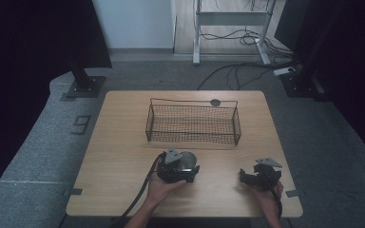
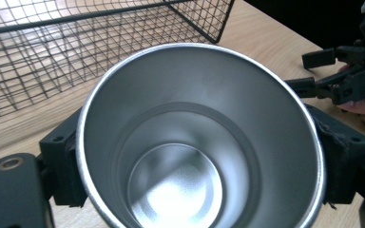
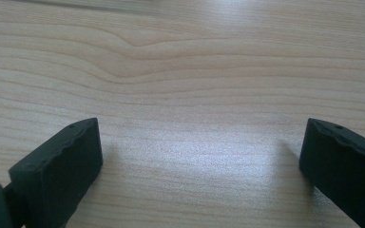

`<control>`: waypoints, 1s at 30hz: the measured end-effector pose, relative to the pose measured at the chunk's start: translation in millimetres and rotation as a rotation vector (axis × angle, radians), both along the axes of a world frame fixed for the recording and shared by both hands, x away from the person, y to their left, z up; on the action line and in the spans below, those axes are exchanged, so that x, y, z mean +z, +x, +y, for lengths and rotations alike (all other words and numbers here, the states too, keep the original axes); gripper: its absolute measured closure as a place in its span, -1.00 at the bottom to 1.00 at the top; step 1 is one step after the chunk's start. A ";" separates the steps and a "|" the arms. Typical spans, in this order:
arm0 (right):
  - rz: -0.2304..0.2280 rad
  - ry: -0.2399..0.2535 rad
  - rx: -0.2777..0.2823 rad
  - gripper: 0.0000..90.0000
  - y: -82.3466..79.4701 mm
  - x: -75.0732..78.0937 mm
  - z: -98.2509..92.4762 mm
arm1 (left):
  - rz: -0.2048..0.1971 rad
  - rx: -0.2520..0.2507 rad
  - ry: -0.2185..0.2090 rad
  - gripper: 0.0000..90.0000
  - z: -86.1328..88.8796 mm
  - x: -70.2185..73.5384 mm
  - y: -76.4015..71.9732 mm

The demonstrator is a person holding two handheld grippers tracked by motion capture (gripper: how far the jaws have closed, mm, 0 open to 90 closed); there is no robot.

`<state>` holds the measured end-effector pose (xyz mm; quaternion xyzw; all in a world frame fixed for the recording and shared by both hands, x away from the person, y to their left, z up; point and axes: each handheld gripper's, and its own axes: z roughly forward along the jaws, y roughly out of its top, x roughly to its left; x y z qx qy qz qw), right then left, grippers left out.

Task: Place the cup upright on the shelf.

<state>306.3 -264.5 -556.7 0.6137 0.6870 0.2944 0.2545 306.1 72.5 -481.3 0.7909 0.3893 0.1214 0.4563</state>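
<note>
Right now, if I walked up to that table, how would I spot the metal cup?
Start at the wire basket on the far half of the wooden table. Just in front of it, on the person's side, the left gripper is shut on the metal cup. It is the one shiny, silver thing there, open-mouthed and empty; everything near it is black.

Cup (image 2: 199, 142) – brushed metal, satiny; table (image 3: 180, 71) – matt wood, probably laminate.

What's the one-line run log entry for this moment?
left gripper: shut on steel cup | right gripper: open over table | wire basket: empty
</note>
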 end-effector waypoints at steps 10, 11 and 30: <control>0.000 0.000 0.000 -0.99 0.0 0.0 0.0 | -0.014 0.027 -0.007 -0.70 7.8 12.0 6.8; 0.000 0.000 0.000 -0.99 0.0 0.0 0.0 | -0.015 0.027 -0.010 -0.70 8.3 13.5 7.2; 0.000 0.000 0.000 -0.99 0.0 0.0 0.0 | -0.028 0.041 -0.014 -0.70 13.2 32.3 19.0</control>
